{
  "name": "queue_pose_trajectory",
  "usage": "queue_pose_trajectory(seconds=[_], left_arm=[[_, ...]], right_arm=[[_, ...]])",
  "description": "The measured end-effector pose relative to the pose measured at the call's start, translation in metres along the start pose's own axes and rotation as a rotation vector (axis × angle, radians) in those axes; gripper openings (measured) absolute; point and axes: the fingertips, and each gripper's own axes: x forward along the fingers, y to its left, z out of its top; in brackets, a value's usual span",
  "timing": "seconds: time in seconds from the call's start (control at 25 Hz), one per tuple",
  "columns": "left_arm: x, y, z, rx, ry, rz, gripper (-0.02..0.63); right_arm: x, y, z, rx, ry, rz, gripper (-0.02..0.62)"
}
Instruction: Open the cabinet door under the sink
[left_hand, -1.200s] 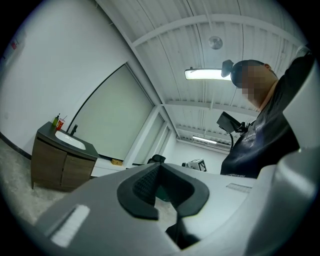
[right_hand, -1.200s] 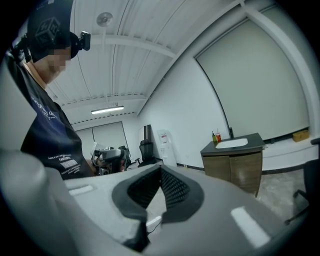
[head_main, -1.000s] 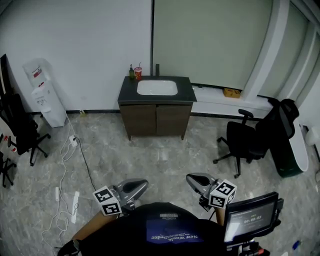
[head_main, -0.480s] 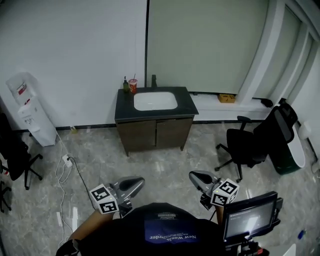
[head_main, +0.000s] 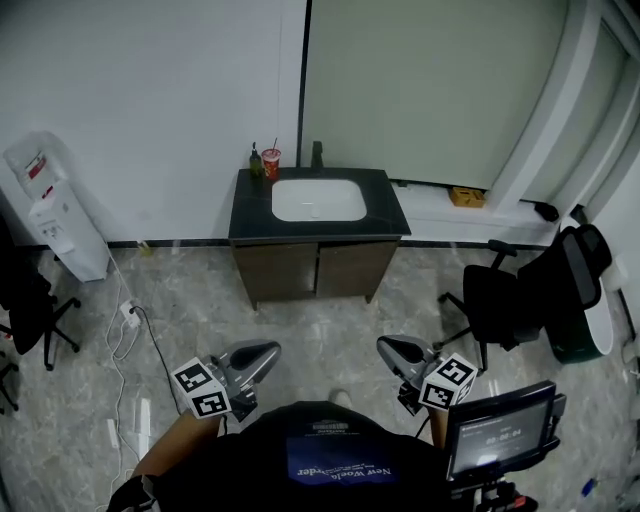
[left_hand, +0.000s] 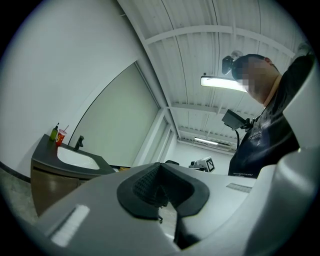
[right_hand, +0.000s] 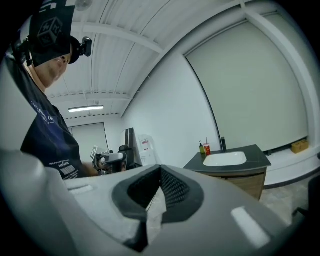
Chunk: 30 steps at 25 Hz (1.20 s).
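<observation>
Left hand-held gripper (head_main: 266, 351): jaws together, nothing between them.
Right hand-held gripper (head_main: 386, 347): jaws together too, empty.
Cabinet doors (head_main: 282, 272): both closed, under the sink (head_main: 318, 200), well apart from both grippers across the floor (head_main: 320, 325).
Risk: no handle is visible from here, so closed jaws may slip off a door edge.
Hazard: loose cable (head_main: 128, 335) on the floor, left, could trip the person.

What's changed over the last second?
The person has walked toward the sink cabinet, which now looks nearer in the head view. Nothing was gripped or released. Its doors are still closed, and the left claw and right claw stay shut and empty.
</observation>
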Motion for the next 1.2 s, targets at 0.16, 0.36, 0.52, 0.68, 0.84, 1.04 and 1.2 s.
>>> queue_pose_trajectory(seconds=[0.16, 0.36, 0.52, 0.68, 0.84, 1.04, 1.2], left_arm=[[0.023, 0.018, 0.003, 0.035, -0.027, 0.059, 0.000], [0.091, 0.050, 0.016, 0.041, -0.054, 0.151, 0.000], [0.142, 0.080, 0.021, 0.047, -0.062, 0.211, 0.000], [0.179, 0.100, 0.016, 0.056, -0.037, 0.223, 0.000], [0.197, 0.129, 0.008, 0.032, -0.004, 0.226, 0.000], [0.221, 0.183, 0.003, 0.003, 0.026, 0.176, 0.000], [0.241, 0.243, 0.009, -0.008, 0.052, 0.094, 0.000]], right_arm=[[0.016, -0.039, 0.008, -0.027, -0.012, 0.058, 0.000], [0.035, -0.119, 0.043, -0.063, 0.012, 0.158, 0.000], [0.046, -0.175, 0.066, -0.076, 0.021, 0.211, 0.000], [0.057, -0.211, 0.077, -0.084, 0.032, 0.233, 0.000], [0.073, -0.238, 0.078, -0.066, 0.041, 0.228, 0.000], [0.108, -0.272, 0.078, -0.056, 0.049, 0.185, 0.000], [0.150, -0.295, 0.095, -0.053, 0.043, 0.129, 0.000]])
